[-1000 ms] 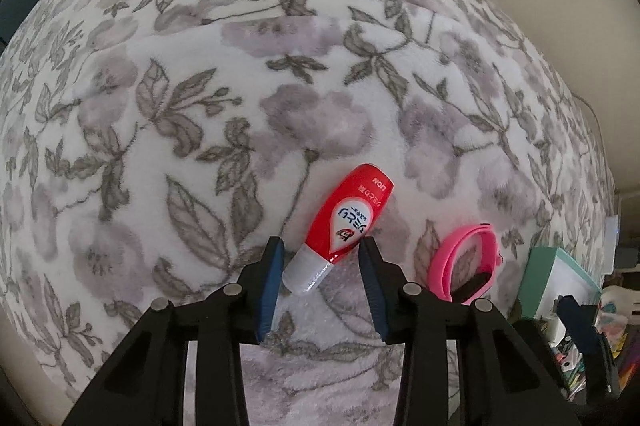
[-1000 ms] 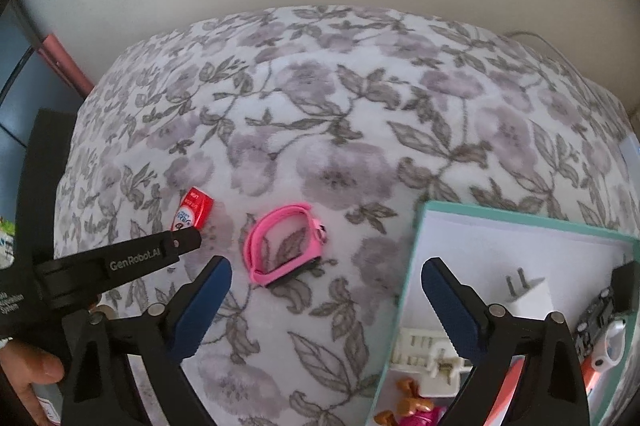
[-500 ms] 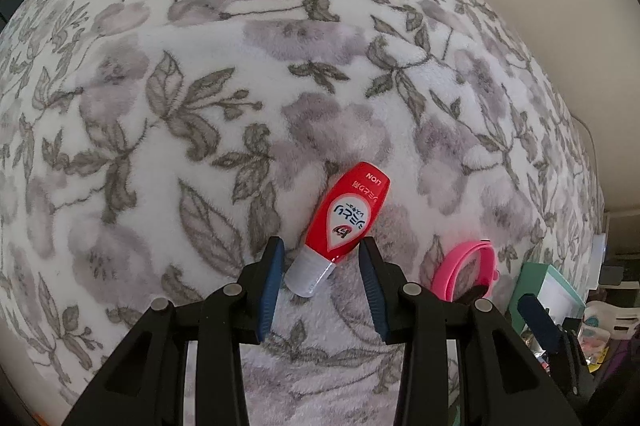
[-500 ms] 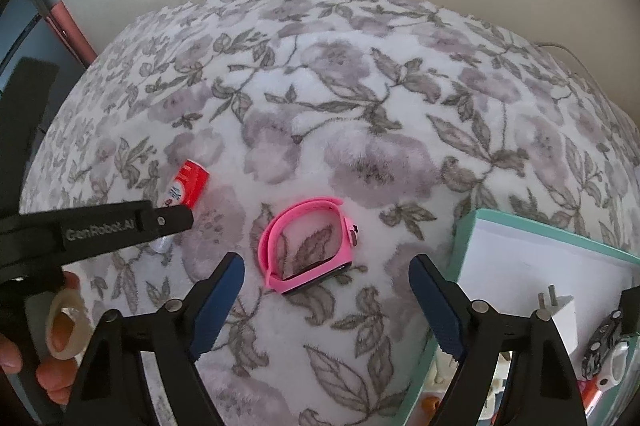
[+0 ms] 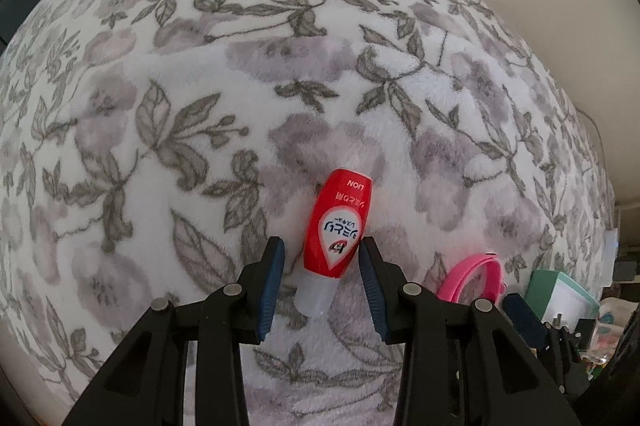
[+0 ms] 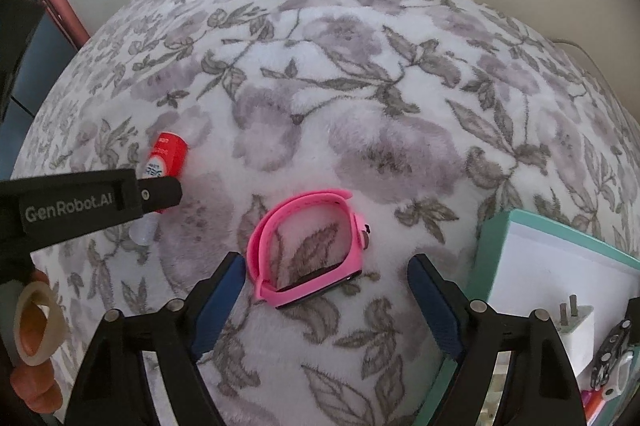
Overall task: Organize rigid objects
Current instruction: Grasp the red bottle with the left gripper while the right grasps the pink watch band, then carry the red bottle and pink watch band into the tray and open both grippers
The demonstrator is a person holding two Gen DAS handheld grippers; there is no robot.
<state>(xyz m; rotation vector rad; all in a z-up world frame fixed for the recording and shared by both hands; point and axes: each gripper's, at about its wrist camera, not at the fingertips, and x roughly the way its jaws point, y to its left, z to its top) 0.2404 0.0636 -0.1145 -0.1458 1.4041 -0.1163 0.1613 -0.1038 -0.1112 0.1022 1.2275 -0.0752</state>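
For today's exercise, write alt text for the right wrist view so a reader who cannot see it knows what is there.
Open right tongs hang over a pink watch band lying on a floral blanket. The left tongs reach in over a red tube, and a teal box sits at right.

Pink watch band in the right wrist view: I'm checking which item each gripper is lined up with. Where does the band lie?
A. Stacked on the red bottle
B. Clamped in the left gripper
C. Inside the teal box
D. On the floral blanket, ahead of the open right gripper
D: the pink watch band lies on the floral blanket, just ahead of the open right gripper, apart from the teal box and the red bottle.
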